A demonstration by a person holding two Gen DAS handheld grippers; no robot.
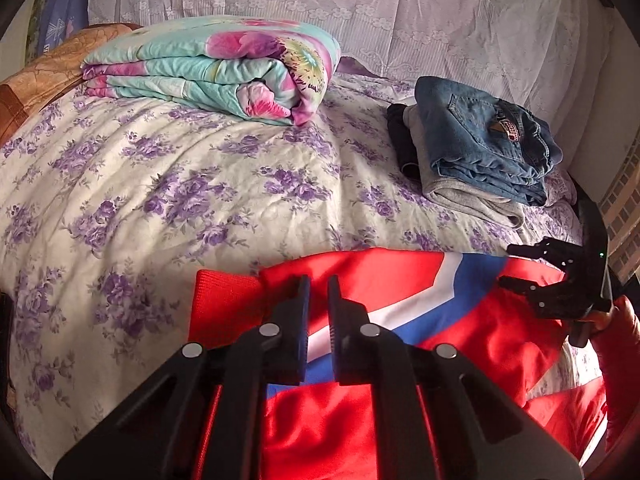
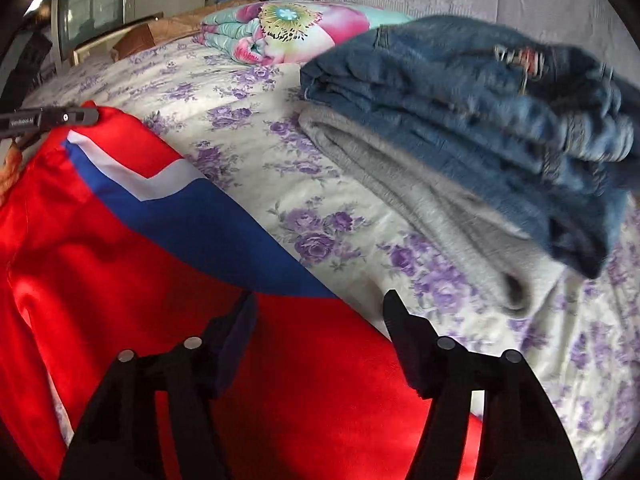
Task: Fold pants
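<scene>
Red satin pants [image 1: 400, 412] with a blue and white stripe lie on the flowered bedsheet [image 1: 160, 184], at the near edge of the left wrist view. My left gripper [image 1: 319, 280] is shut on their far edge beside the red ribbed band; from the right wrist view the left gripper [image 2: 94, 115] pinches that same corner of the pants [image 2: 160, 280]. My right gripper [image 2: 320, 304] stands open just above the red cloth near its right edge, its fingers wide apart. In the left wrist view the right gripper [image 1: 506, 264] sits at the pants' right end.
A stack of folded blue jeans [image 1: 488, 136] on a folded grey garment [image 1: 460, 196] and a dark one lies at the right, close behind my right gripper. A folded floral quilt [image 1: 208, 68] sits at the back. White lace cloth [image 1: 360, 8] covers the far side.
</scene>
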